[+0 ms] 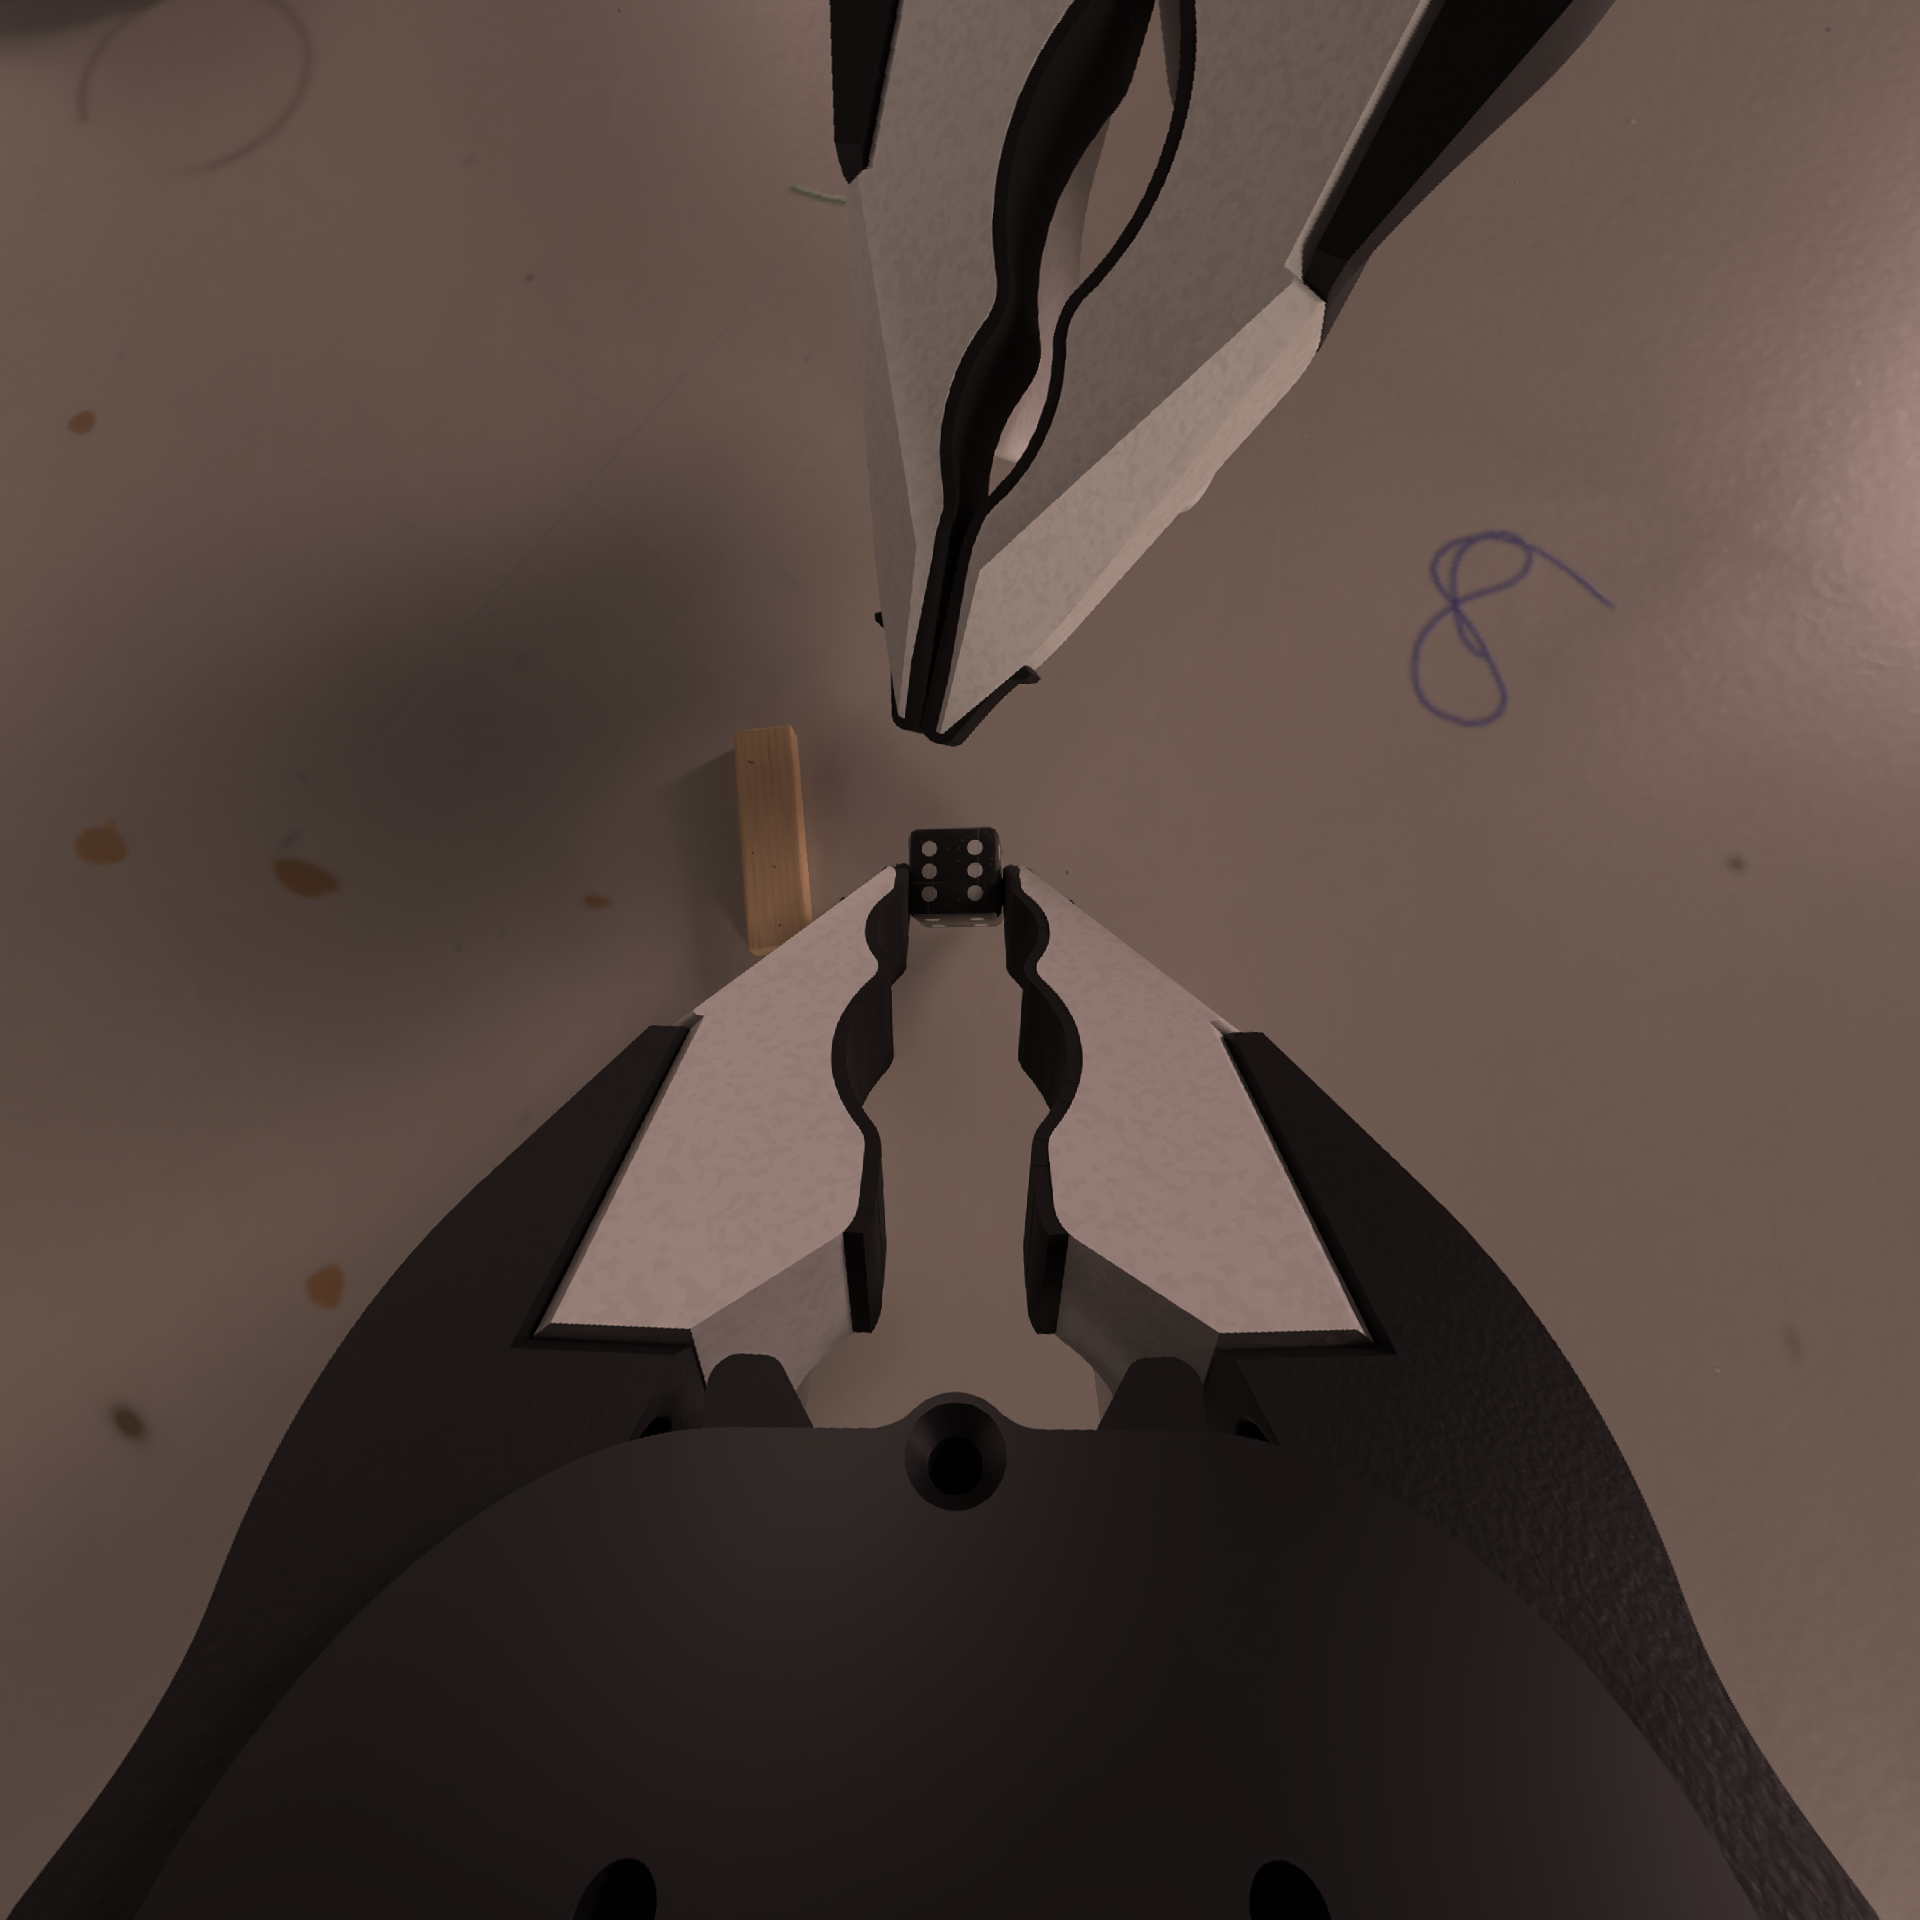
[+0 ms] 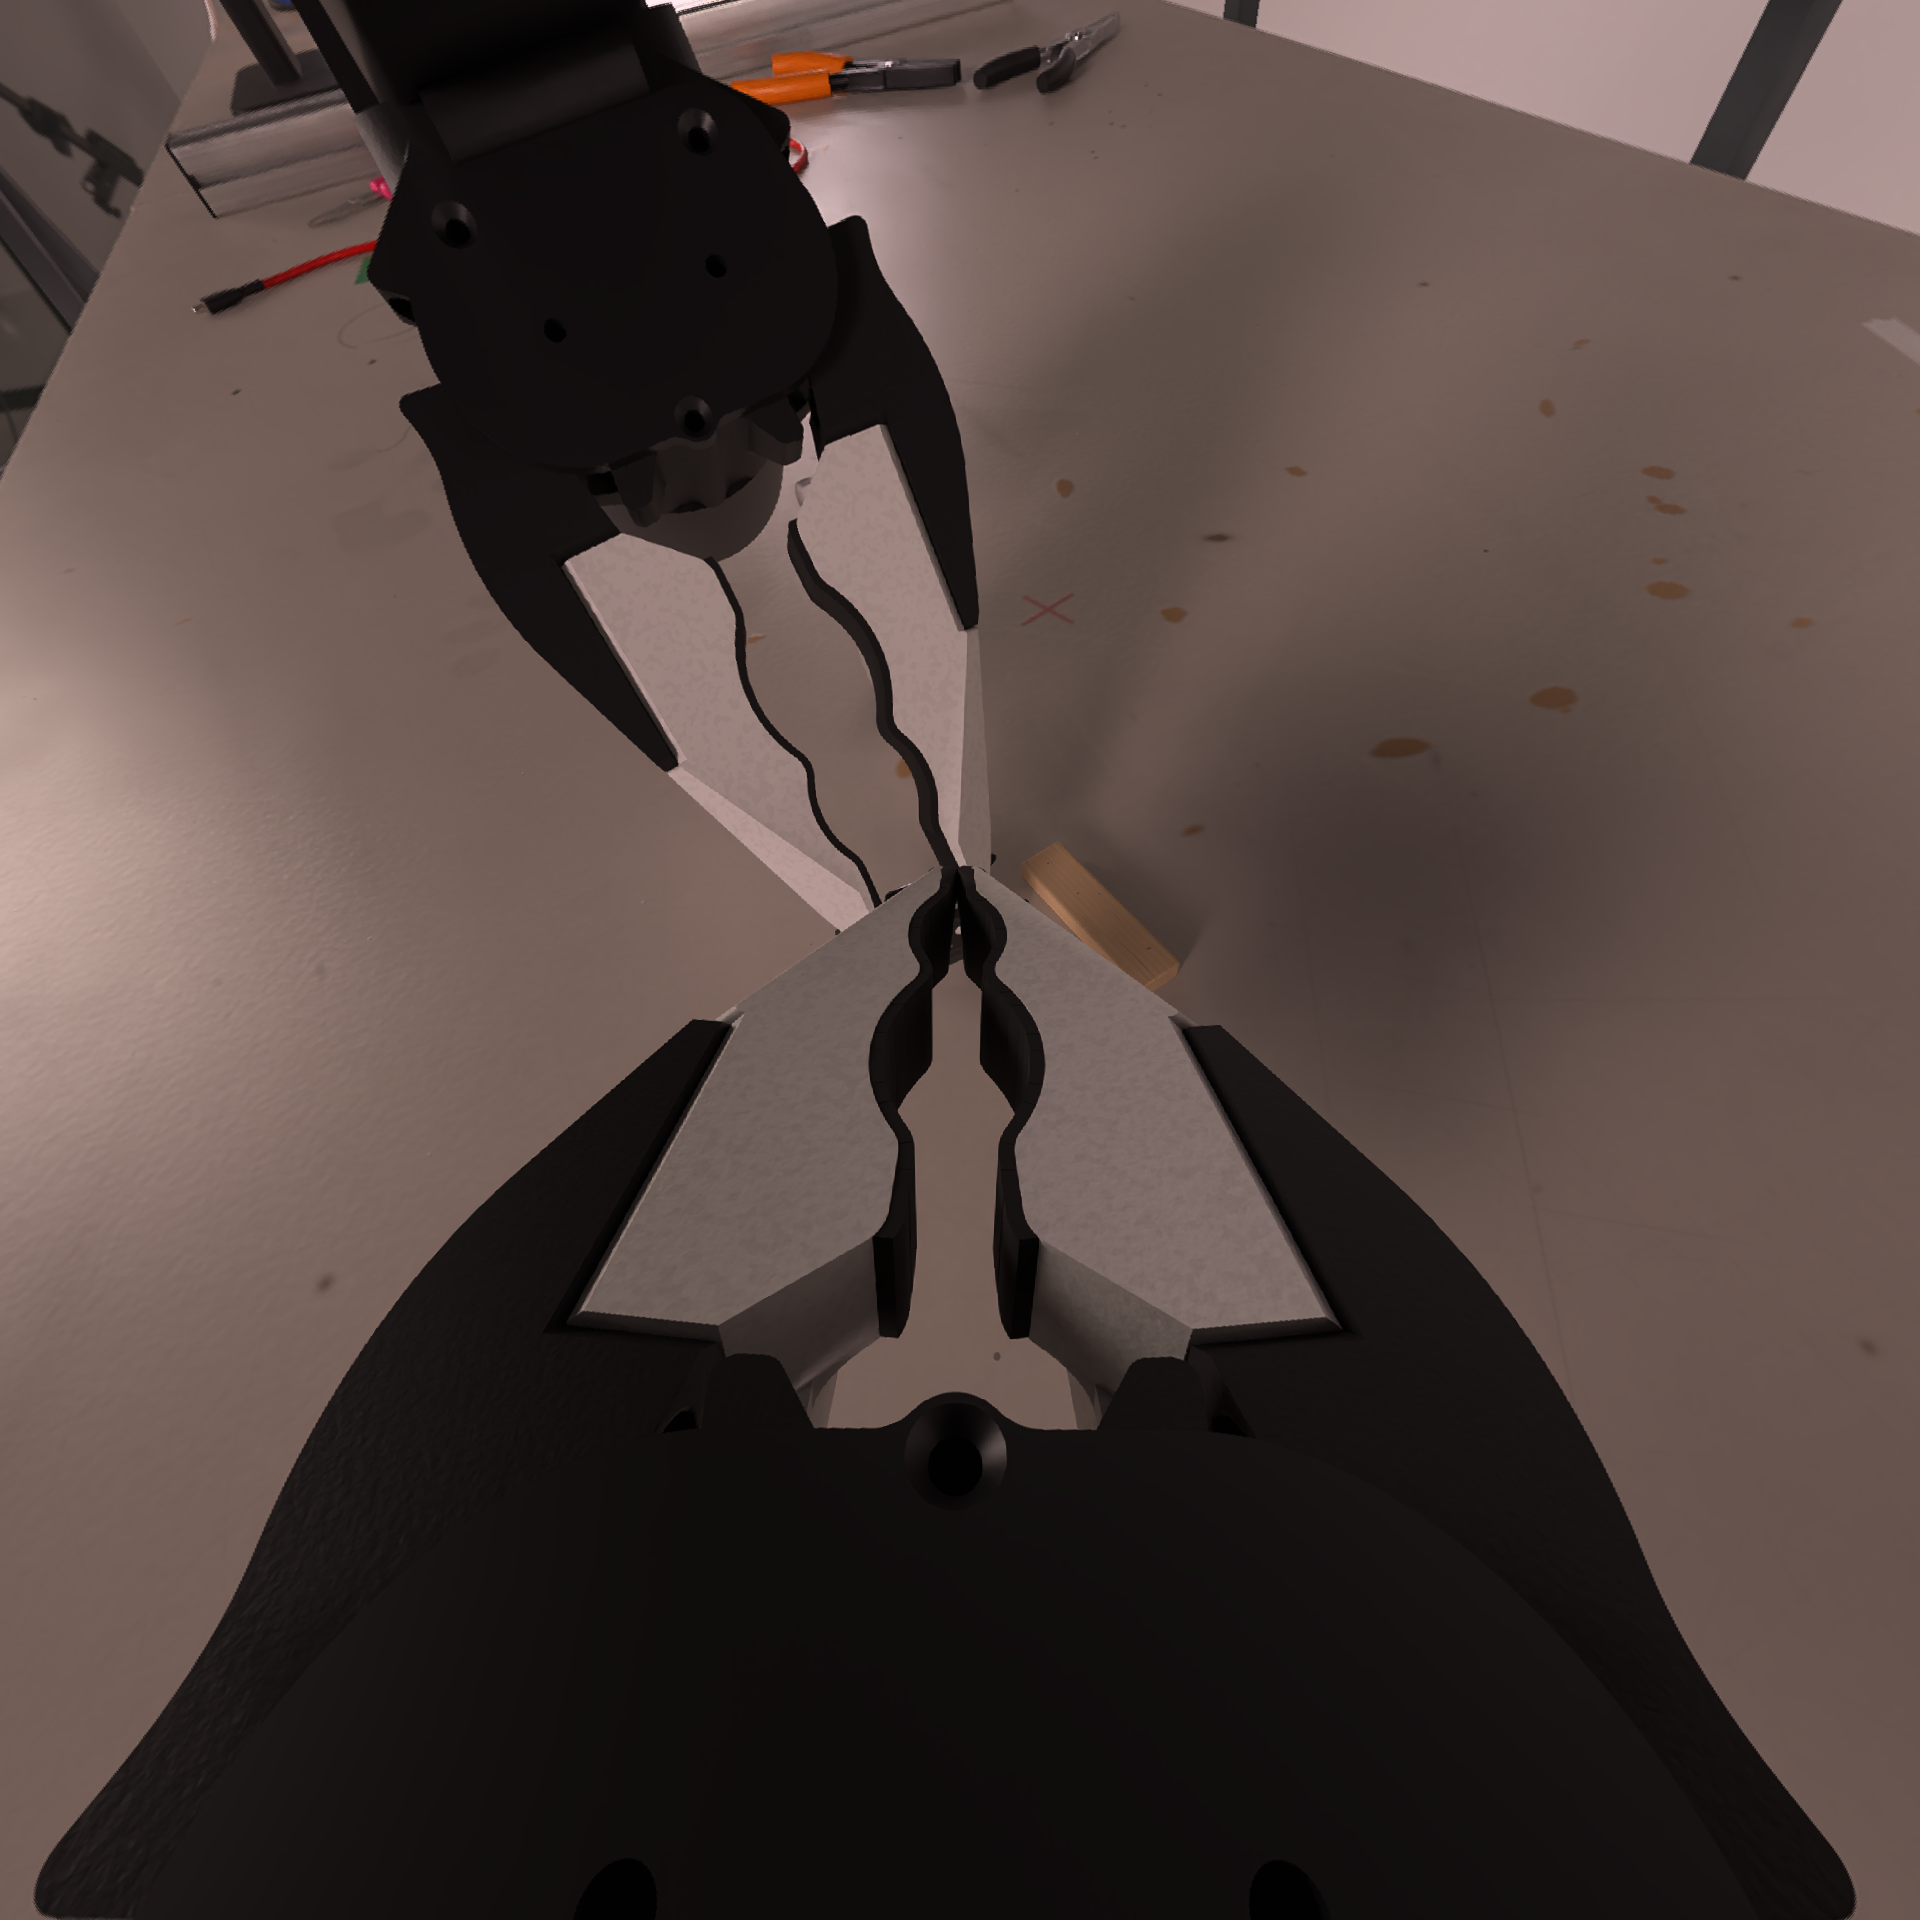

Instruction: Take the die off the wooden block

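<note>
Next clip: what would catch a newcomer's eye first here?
The black die pinched between the left gripper's fingertips, clear of the wooden block lying on the table just left of it. Next, the right gripper, shut and empty, pointing tip-to-tip at the left one from beyond the die.

You looked down on a grey-brown table (image 2: 1455, 312) with brown stains (image 2: 1401, 748); soft shadow pooled at its middle; pliers (image 2: 862, 75) and a red cable (image 2: 291, 278) lay at its far edge.
</note>
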